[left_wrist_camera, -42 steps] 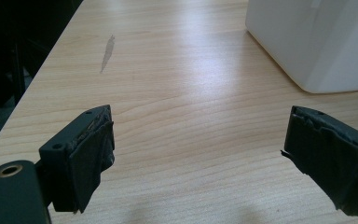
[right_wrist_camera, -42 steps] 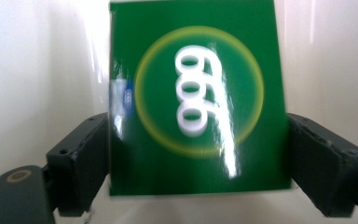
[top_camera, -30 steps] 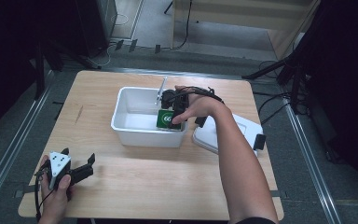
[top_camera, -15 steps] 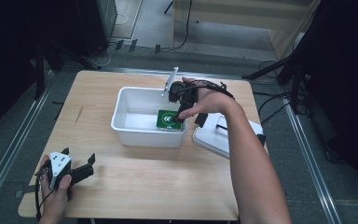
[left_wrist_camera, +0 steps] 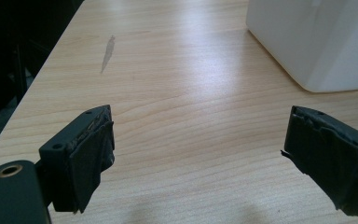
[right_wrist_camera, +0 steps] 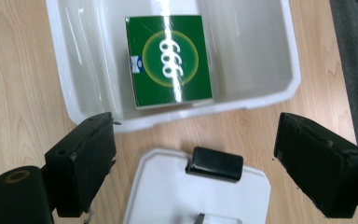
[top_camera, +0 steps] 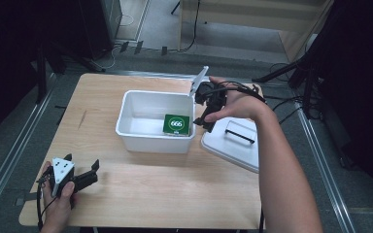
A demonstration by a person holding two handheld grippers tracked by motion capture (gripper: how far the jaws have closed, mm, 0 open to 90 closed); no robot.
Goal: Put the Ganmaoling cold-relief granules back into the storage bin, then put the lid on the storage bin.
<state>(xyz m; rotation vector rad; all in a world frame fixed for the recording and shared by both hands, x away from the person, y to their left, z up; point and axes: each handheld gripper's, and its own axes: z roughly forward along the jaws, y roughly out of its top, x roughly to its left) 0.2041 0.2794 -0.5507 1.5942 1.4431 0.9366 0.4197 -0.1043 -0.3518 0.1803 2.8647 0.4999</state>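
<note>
A green box (top_camera: 177,124) marked 666 lies flat inside the white bin (top_camera: 126,127). The right gripper (right_wrist_camera: 193,172) hangs above the bin's edge, jaws spread and empty. Below it, the white lid (right_wrist_camera: 168,196) is cut off, probably resting on the table (top_camera: 175,194). The left gripper (left_wrist_camera: 200,156) rests apart, jaws spread.

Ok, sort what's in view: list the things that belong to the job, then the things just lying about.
Job:
green box, lying in the tub
white tub
white lid, on the table beside the tub
right gripper, open, above lid and tub

Lying about:
left gripper, open, at the table's near corner
cables on the floor behind the table
</note>
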